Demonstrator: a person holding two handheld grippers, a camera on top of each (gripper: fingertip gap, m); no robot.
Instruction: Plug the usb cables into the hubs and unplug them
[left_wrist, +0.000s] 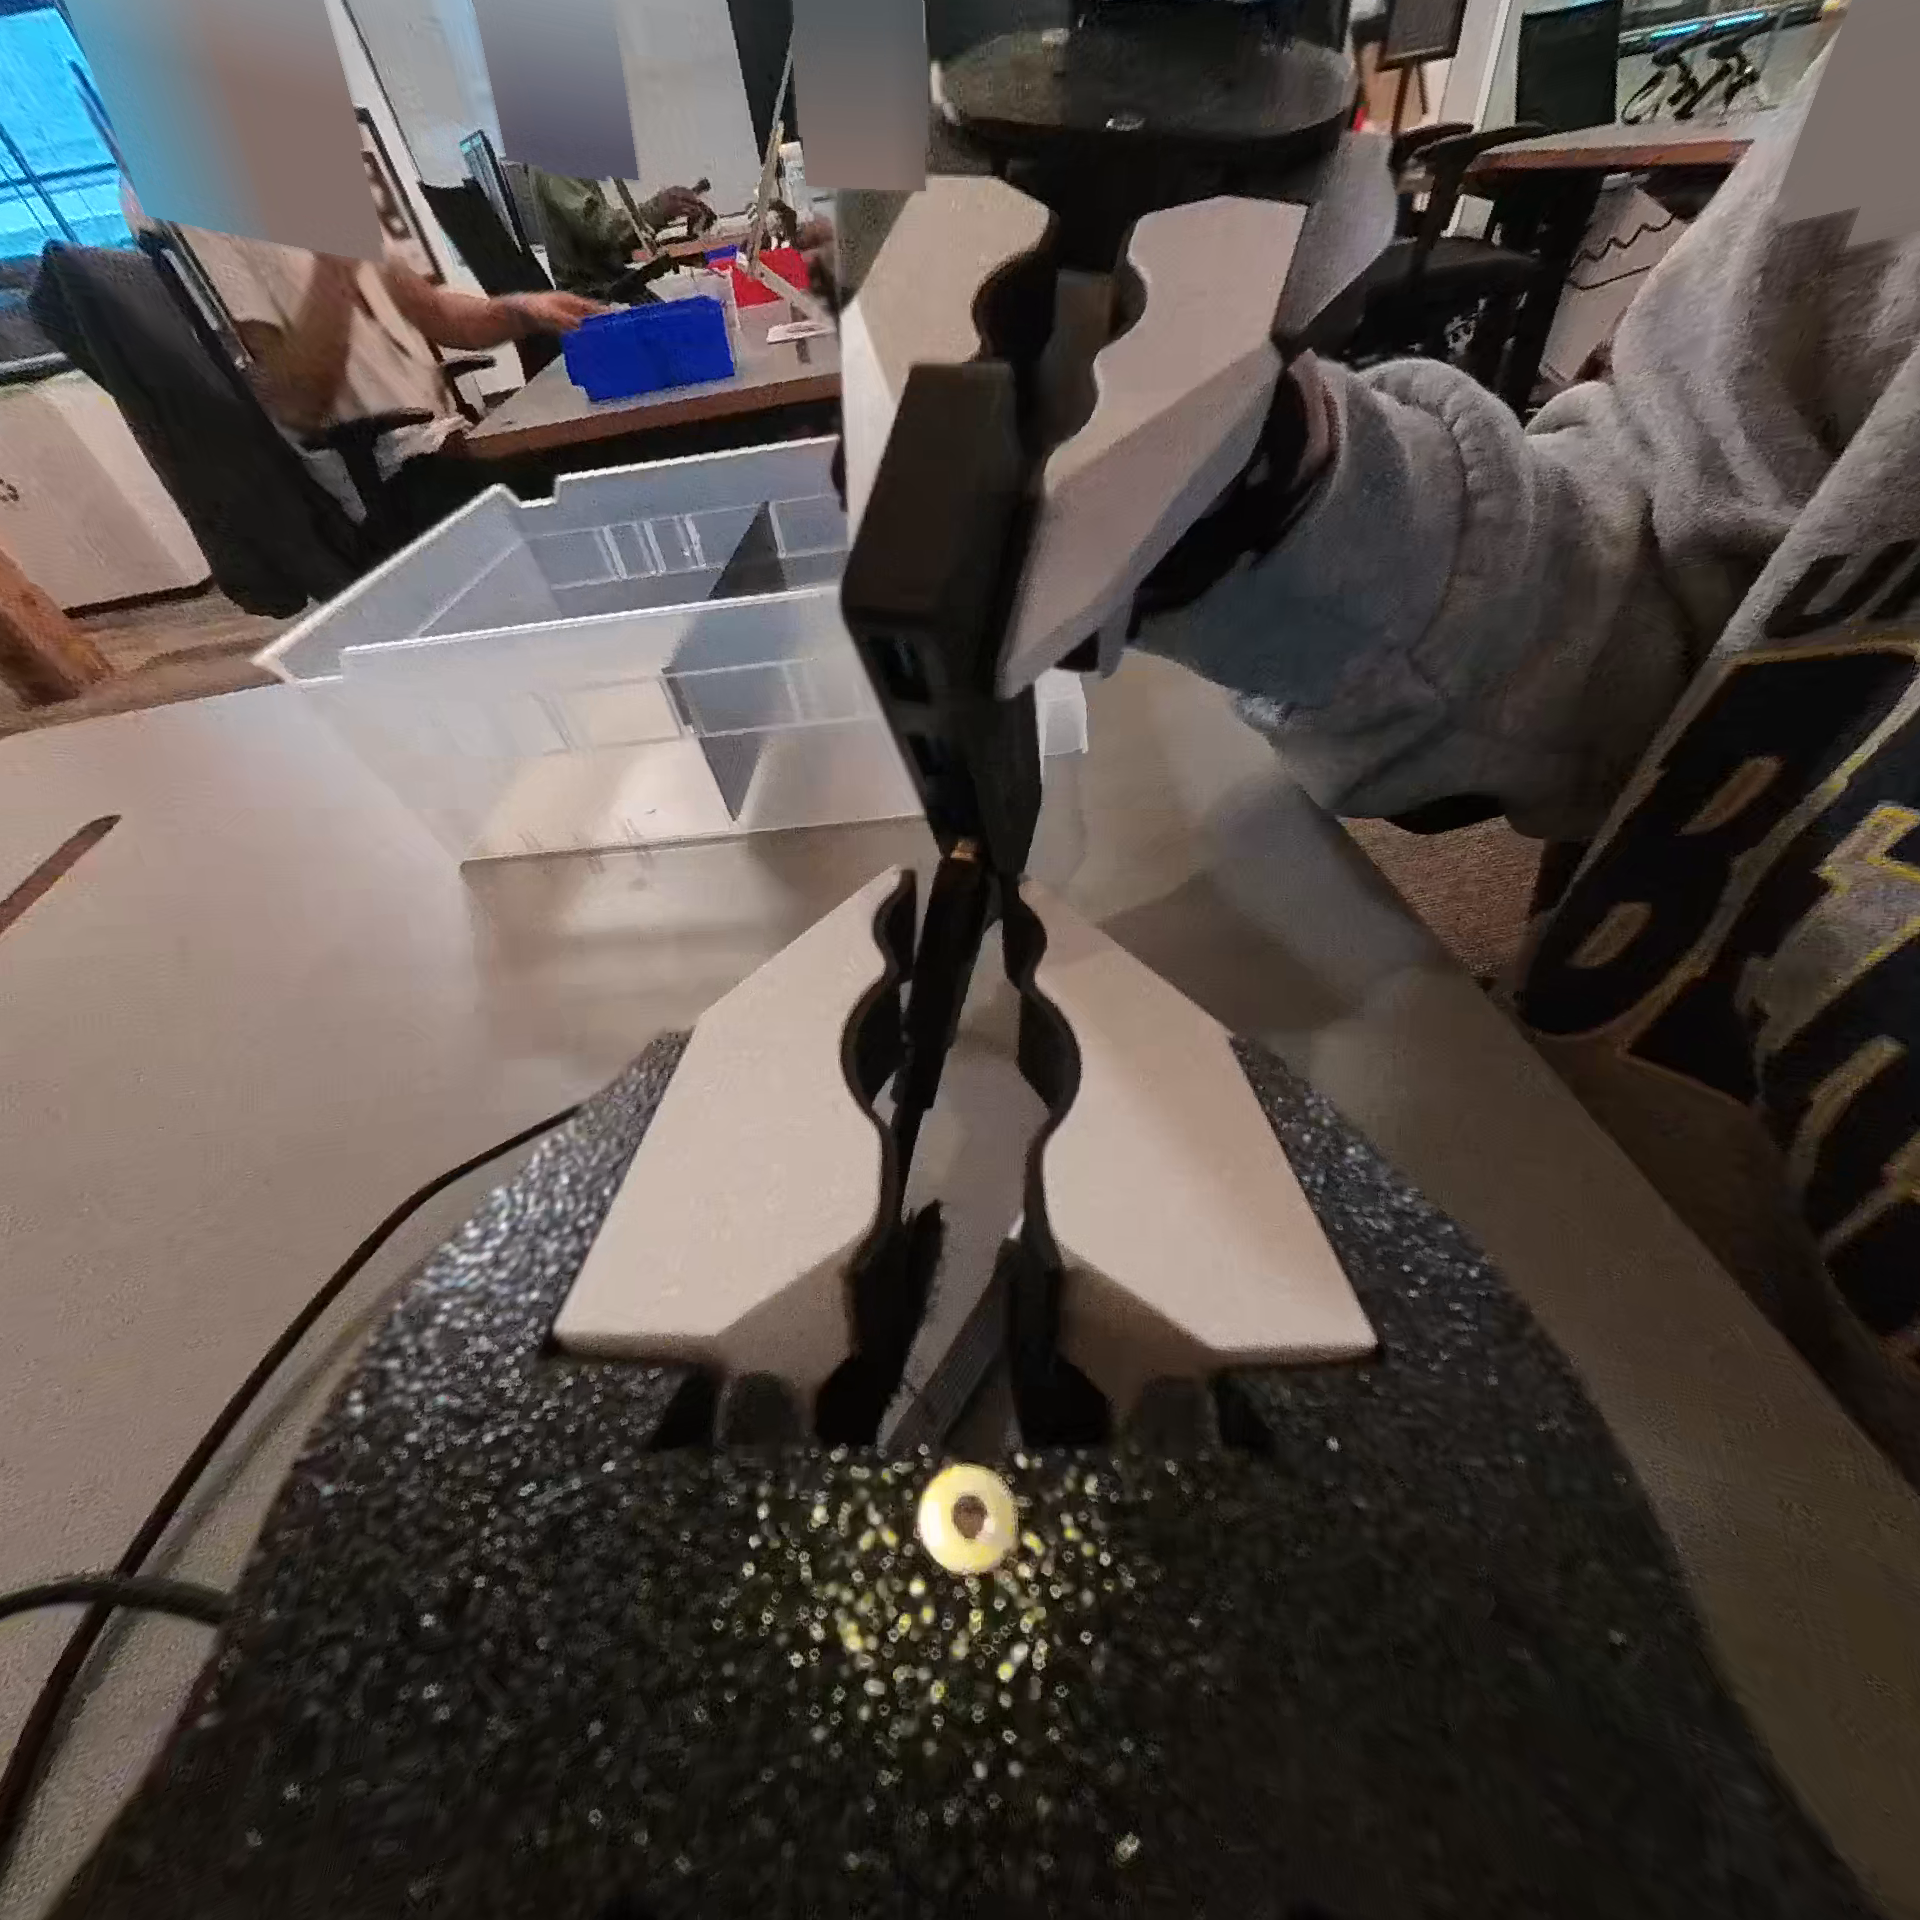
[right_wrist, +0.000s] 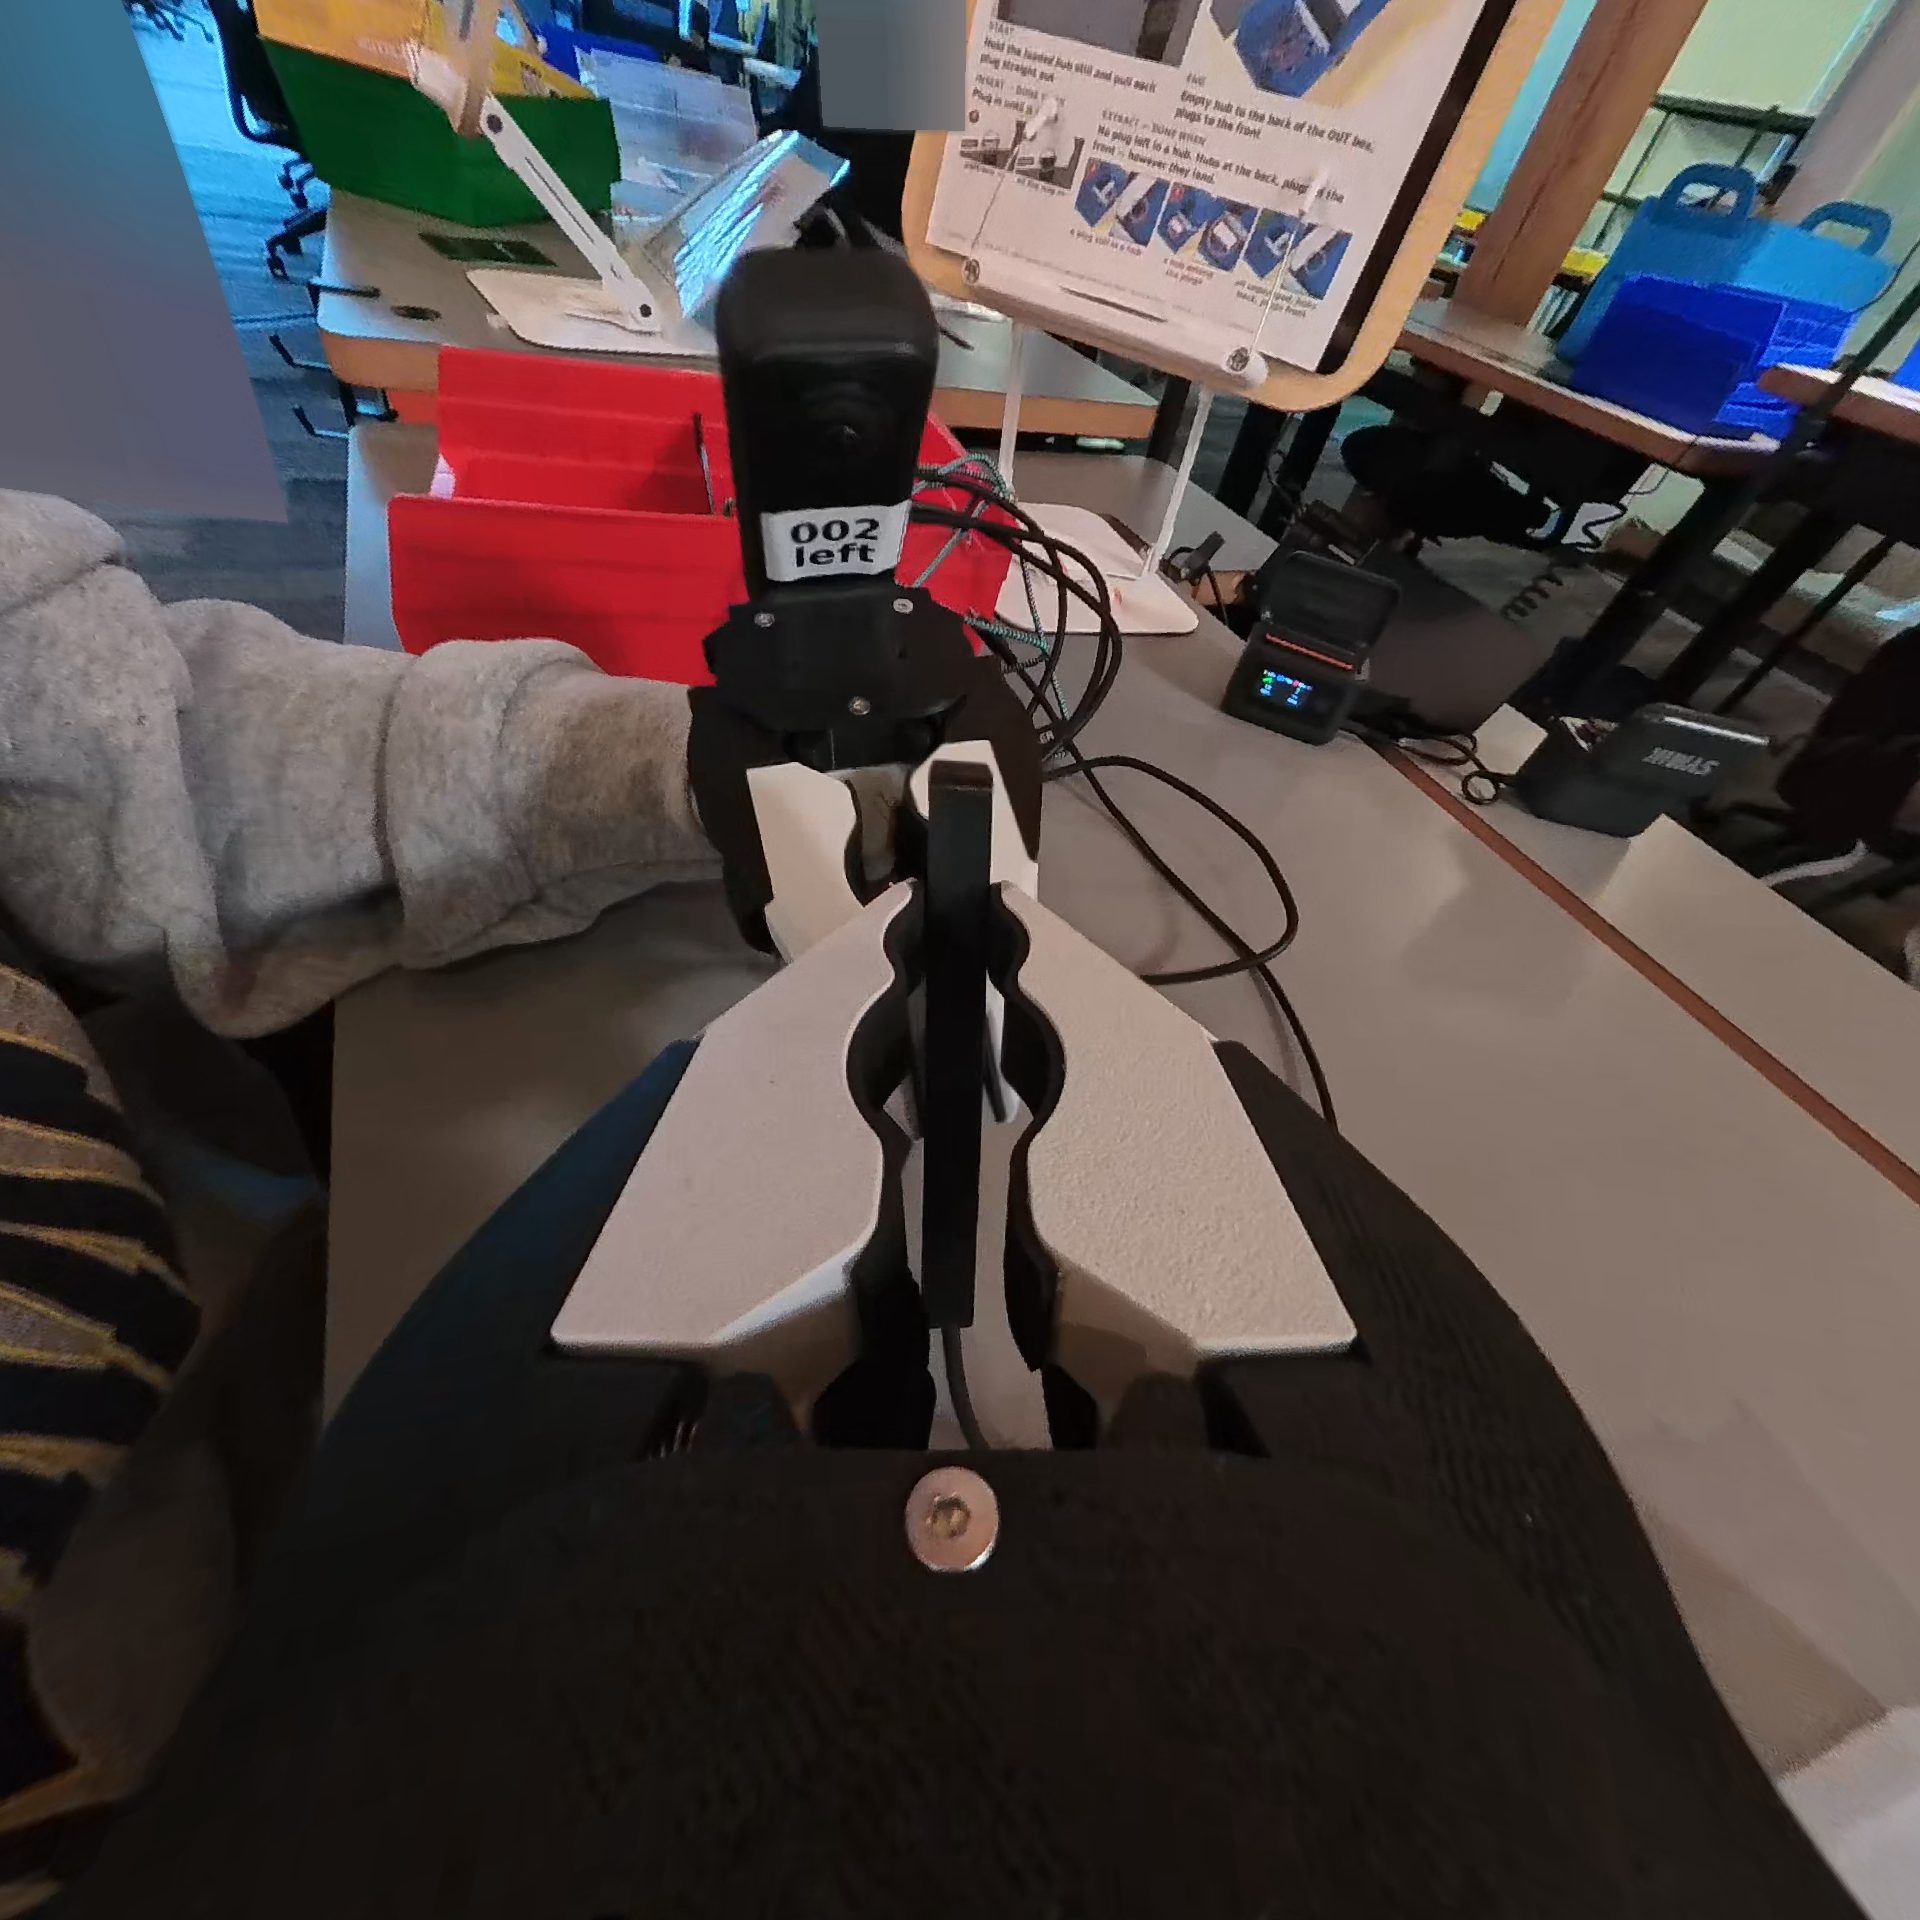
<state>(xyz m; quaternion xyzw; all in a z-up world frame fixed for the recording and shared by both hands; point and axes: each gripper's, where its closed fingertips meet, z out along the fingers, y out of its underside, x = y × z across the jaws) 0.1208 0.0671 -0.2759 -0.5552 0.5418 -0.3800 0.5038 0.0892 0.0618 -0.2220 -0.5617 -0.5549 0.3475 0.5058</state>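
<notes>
Left wrist view: taken from just behind the left gripper (left_wrist: 961, 914), looking forward along its fingers, low over the grey table (left_wrist: 260, 1039); a clear bin (left_wrist: 582, 665) is faced. Right wrist view: set likewise behind the right gripper (right_wrist: 956, 935), aimed the opposite way, toward a red bin (right_wrist: 561, 540). Shared ground: the black hub (left_wrist: 935, 540) (right_wrist: 954, 1039), seen close in both, with each gripper facing the other.

A black USB hub (left_wrist: 930, 582) stands on end, a black USB plug (left_wrist: 940, 977) meeting its lowest port.
</notes>
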